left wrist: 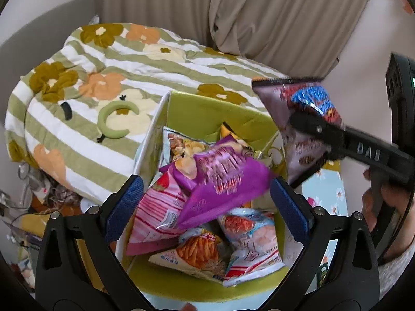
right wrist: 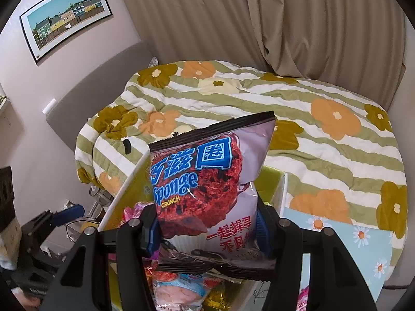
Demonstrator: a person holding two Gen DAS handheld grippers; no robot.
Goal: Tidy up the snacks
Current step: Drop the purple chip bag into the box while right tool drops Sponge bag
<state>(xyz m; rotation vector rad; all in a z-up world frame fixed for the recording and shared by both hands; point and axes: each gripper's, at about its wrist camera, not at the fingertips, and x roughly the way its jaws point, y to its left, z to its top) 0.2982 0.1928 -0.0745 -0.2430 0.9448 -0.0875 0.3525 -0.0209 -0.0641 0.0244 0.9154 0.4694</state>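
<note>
A box [left wrist: 153, 134] with green inner walls holds several snack bags. My left gripper [left wrist: 207, 202] hangs over it, open, its blue pads wide apart. A purple chip bag [left wrist: 220, 181] lies blurred between the pads, on top of the pile, and neither pad touches it. Under it lie a pink striped bag [left wrist: 158, 212], an orange-stick bag [left wrist: 197, 254] and a light blue bag [left wrist: 249, 233]. My right gripper [right wrist: 207, 226] is shut on a mauve Sponge Crunch bag [right wrist: 207, 171], upright above the box's right side. From the left wrist that bag [left wrist: 306, 103] shows with one finger [left wrist: 319, 129] across it.
Behind the box is a bed with a green-striped flowered quilt [left wrist: 103, 64], then beige curtains [left wrist: 285, 26]. A light blue daisy-print surface [right wrist: 350, 246] lies right of the box. Cables and clutter [left wrist: 39, 189] sit low on the left. A hand [left wrist: 389, 199] holds the right gripper.
</note>
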